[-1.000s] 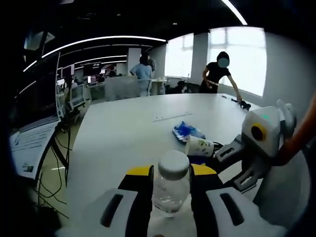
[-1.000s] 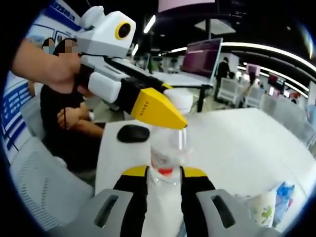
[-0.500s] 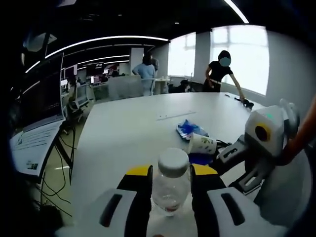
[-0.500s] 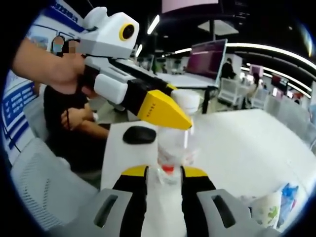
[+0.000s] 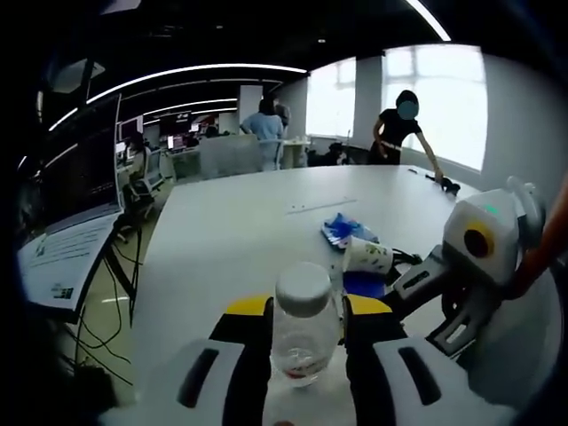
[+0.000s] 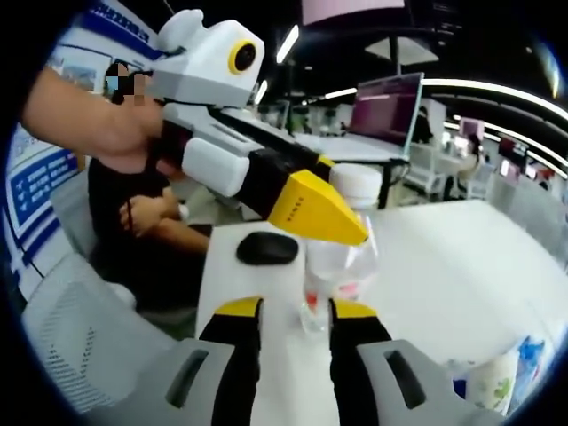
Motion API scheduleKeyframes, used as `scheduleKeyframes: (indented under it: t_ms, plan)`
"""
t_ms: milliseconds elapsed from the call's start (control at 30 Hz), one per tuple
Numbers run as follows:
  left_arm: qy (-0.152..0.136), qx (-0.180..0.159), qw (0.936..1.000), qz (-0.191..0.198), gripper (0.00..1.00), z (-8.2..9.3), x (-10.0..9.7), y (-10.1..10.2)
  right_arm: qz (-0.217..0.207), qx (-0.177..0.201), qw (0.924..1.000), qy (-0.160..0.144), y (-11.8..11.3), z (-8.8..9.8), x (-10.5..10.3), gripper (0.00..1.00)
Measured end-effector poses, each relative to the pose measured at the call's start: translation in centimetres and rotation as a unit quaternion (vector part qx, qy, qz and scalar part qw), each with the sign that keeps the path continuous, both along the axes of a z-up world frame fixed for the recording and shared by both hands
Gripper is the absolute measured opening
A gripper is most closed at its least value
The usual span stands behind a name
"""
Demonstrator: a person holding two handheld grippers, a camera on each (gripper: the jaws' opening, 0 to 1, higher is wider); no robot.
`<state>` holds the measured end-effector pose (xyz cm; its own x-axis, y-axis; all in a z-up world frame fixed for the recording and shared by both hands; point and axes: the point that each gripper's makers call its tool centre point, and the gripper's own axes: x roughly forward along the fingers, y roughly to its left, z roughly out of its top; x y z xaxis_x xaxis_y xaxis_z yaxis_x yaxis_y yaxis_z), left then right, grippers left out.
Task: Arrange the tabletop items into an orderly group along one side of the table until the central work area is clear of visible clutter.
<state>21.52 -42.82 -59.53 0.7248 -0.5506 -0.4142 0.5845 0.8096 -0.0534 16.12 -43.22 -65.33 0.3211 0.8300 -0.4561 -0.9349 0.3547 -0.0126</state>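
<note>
Left gripper view: the left gripper (image 5: 303,330) is seen with its 2 yellow-tipped black jaws clamped on a clear plastic bottle with a white cap (image 5: 303,324), held upright near the edge of the white desk (image 5: 231,240). Some reddish residue is visible at the bottle's bottom. Further in on the desk, a white paper cup with a green print (image 5: 367,256) is lying on its side, touching a crumpled blue wrapper (image 5: 343,229); a dark blue item is just beside the cup, identity unclear. The right gripper (image 5: 424,288) is seen at the right of the view, its white body held by a hand; its jaws are pointed toward the bottle. A laptop (image 5: 67,222) is placed on a stand at the left. People are standing in the background.

Right gripper view: the right gripper's jaws are parted, with nothing between them; the bottle (image 6: 342,253) is seen just ahead of the tips, gripped by the left gripper (image 6: 342,232) coming in from the left. A black computer mouse (image 6: 266,248) is lying on the desk behind the bottle. The cup (image 6: 494,386) and wrapper are at lower right.
</note>
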Motion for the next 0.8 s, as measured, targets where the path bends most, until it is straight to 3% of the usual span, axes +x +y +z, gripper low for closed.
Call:
scheduleKeyframes:
  t_ms: [233,533,800]
  plan:
    - [-0.005,0.006,0.9998,0.019,0.44,-0.5,0.1,0.6,-0.013,-0.002,0.9999,0.002,-1.4,-0.1,0.4,0.33]
    - [-0.013,0.007,0.9989,0.044,0.63,-0.8,0.6,0.8,-0.033,0.015,0.9993,0.005,-2.7,1.0,1.3,0.51]
    - [-0.011,0.008,0.9982,0.058,0.71,-1.6,0.2,0.8,-0.029,0.022,0.9993,-0.001,-3.5,2.2,1.2,0.64]
